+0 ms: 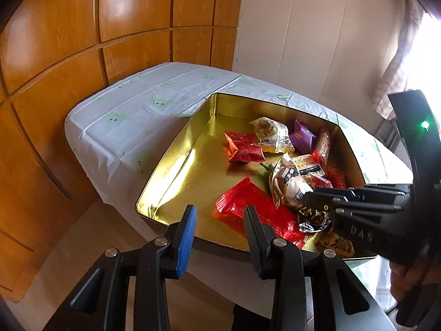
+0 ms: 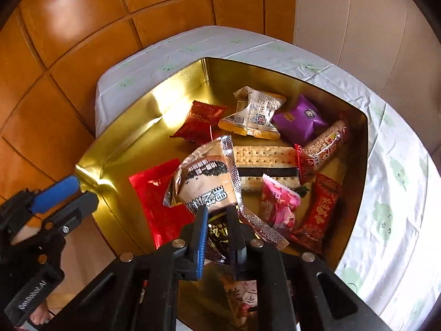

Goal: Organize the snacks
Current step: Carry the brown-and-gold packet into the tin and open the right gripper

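Gold tin [image 2: 355, 165] on a desk [image 1: 132, 115] under a pale cloth, holding a heap of wrapped snacks. Right gripper [image 2: 217, 220] down inside the tin's near end, jaws nearly closed around a dark brown packet [image 2: 216, 237]; whether the pads actually pinch it, cannot tell. Silver-and-tan bun wrapper [image 2: 204, 179] leaning against the same jaws. Behind: cracker pack [image 2: 264, 157], pink packet [image 2: 278, 207], purple packet [image 2: 299, 121], several red ones. Flat red wrapper [image 1: 248, 201] on the tin floor nearer the left side. Left gripper [image 1: 220, 220] poised at the tin's near rim, jaws partly open, gripping nothing.
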{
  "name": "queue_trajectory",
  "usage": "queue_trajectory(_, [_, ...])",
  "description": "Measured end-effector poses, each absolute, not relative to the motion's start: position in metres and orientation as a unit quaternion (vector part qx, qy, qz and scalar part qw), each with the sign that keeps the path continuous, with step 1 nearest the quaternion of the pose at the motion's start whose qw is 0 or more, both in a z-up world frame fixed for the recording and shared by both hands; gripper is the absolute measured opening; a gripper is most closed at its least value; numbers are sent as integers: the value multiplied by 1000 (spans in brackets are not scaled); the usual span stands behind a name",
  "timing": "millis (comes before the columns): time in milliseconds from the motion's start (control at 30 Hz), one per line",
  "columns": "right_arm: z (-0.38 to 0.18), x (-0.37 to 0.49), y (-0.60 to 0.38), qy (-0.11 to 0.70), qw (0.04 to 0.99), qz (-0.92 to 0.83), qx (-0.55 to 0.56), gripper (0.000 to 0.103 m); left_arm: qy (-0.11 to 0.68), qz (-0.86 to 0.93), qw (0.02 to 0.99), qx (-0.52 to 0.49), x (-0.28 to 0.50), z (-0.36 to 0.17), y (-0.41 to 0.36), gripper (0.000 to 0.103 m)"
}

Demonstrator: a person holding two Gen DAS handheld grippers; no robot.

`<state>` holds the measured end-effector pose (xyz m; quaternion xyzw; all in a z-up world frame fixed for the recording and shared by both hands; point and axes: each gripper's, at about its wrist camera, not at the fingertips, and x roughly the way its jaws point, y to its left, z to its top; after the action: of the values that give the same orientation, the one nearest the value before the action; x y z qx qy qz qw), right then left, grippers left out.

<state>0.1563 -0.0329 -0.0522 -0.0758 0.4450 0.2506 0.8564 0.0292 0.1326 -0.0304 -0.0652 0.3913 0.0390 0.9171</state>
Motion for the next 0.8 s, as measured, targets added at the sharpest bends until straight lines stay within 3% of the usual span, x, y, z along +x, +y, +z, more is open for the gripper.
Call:
queue_trajectory(200, [-53, 152, -42, 447, 858, 249, -40, 16, 388, 34, 919, -58, 26, -27, 126, 36])
queue_trajectory(333, [-46, 141, -54, 429, 870, 242, -17, 23, 383, 37, 922, -53, 22, -25, 123, 47])
queue_trajectory(400, [-42, 133, -60, 420, 876, 237, -9, 25, 380, 38, 923, -50, 20, -23, 121, 47])
queue_trajectory(600, [-33, 110, -81, 398, 895, 202, 7, 26, 373, 39, 926, -46, 14, -19, 118, 48])
queue_trajectory(800, [-28, 89, -101, 376, 912, 162, 24, 26, 358, 41, 932, -34, 5, -15, 110, 56])
